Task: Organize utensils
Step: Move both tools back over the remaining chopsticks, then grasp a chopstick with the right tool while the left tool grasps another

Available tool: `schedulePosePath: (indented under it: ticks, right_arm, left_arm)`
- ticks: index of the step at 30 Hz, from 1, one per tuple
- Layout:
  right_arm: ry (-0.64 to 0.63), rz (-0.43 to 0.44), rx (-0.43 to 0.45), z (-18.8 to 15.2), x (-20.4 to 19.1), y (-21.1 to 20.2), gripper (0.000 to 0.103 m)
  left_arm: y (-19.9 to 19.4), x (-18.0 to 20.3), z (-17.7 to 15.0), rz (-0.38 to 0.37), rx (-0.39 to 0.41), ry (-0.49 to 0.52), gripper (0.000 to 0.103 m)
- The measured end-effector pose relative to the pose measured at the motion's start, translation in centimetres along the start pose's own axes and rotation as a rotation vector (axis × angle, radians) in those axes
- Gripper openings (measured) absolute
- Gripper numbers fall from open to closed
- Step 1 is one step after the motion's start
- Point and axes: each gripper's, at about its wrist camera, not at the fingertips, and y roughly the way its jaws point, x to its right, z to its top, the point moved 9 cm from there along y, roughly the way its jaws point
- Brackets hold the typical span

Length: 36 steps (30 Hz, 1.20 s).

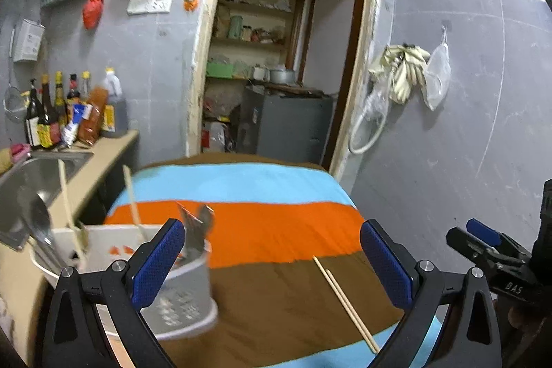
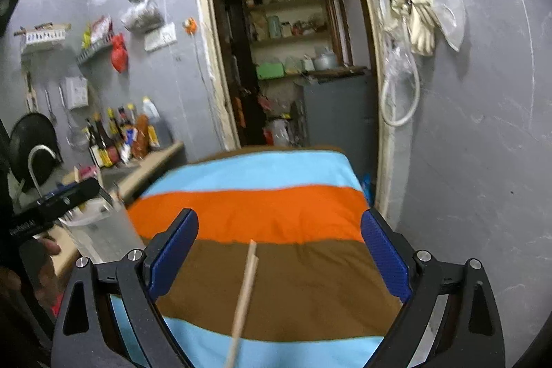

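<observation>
A white perforated utensil holder stands at the left edge of the striped cloth. It holds a steel ladle, wooden chopsticks and a metal utensil. A pair of wooden chopsticks lies on the brown stripe, also in the right wrist view. My left gripper is open and empty, its left finger in front of the holder. My right gripper is open and empty, above the chopsticks; it also shows at the left wrist view's right edge.
A steel sink and a counter with sauce bottles sit to the left. A doorway to a storeroom is straight ahead. Cloths and a bag hang on the grey wall at right. The holder also shows in the right wrist view.
</observation>
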Motion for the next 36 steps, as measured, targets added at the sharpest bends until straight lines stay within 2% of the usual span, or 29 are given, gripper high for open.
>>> schedulePosePath:
  ticks: [7,12,21,29,33,36]
  right_arm:
    - [0.028,-0.002,-0.109,-3.4,3.2,2.8,0.092]
    - [-0.011,0.036,-0.207,-6.8,2.8,4.7,0.092]
    - [-0.090,0.087,-0.378,-12.3,0.8,7.1,0.092]
    - [-0.163,0.121,-0.435,-14.1,-1.9,7.9,0.092]
    - [-0.184,0.086,-0.462,-14.3,-1.9,8.3,0.092]
    - [-0.209,0.029,-0.471,-14.3,-1.3,8.2,0.092]
  left_arm:
    - [3.1,1.5,-2.8,-0.016,-0.118,-0.029,0.102]
    - [5.6,1.1,-5.8,0.021,-0.207,-0.049,0.102]
    - [9.7,0.3,-10.0,0.043,-0.349,-0.087,0.102]
    - [10.2,-0.7,-11.7,0.062,-0.397,-0.137,0.102]
    - [10.4,-0.5,-11.8,0.054,-0.405,-0.136,0.102]
    - [10.5,-0.1,-11.6,0.043,-0.409,-0.128,0.102]
